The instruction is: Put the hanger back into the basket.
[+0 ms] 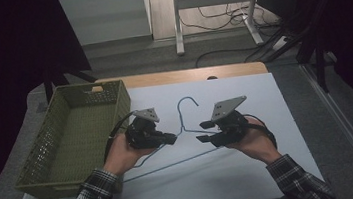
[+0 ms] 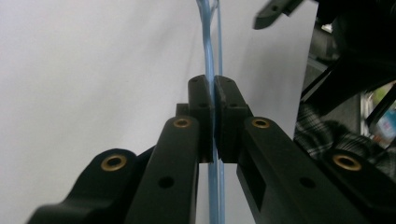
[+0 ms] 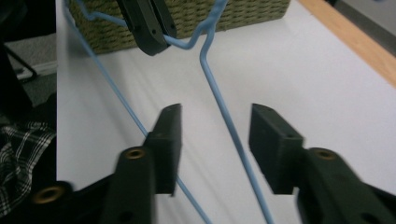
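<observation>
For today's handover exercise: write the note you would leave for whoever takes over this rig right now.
Left claw: shut on the blue wire hanger, gripping its shoulder wire near the neck.
Right claw: open, with the hanger's other shoulder wire running between its jaws, untouched.
Hanger lies on the white table, hook pointing away; green basket stands at the left.
Done: one-sided grip.
Left: probably closing the right claw, then moving the hanger.

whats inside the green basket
As far as the high view shows, nothing lies in the green basket: only its woven floor. Its near wall covers the strip of floor just behind it, so that part can't be checked.
</observation>
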Motion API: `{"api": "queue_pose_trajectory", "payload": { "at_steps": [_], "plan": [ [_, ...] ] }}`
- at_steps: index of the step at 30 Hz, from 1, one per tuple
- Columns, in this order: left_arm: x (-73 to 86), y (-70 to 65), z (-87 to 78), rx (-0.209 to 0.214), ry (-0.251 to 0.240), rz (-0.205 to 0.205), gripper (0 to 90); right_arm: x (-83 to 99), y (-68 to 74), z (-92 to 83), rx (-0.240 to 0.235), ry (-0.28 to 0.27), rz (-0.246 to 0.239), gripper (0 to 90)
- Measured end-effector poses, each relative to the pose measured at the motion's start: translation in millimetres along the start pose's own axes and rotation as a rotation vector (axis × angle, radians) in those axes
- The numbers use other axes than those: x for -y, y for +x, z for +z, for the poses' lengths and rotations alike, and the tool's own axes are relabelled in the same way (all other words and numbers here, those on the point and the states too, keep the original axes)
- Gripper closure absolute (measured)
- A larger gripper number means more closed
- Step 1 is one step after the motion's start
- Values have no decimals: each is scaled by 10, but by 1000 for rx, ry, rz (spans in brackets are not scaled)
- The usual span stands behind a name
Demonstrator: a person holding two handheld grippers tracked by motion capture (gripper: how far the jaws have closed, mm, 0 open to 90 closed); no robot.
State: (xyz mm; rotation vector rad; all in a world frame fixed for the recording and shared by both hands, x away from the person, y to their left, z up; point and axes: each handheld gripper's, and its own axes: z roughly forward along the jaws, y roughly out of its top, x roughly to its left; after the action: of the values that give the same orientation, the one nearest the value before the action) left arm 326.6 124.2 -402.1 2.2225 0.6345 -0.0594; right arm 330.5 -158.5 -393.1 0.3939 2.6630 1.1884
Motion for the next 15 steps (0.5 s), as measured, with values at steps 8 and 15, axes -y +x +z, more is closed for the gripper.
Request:
{"api": "queue_pose_trajectory", "payload": {
  "at_steps": [8,15],
  "plan": [
    [-25,66,-268,-58,-67,-67,876,112,57,-123,17,-9,67,278],
    [-52,107,-567,-114,-117,-102,876,279,58,-199,33,-27,159,145]
  ]
}}
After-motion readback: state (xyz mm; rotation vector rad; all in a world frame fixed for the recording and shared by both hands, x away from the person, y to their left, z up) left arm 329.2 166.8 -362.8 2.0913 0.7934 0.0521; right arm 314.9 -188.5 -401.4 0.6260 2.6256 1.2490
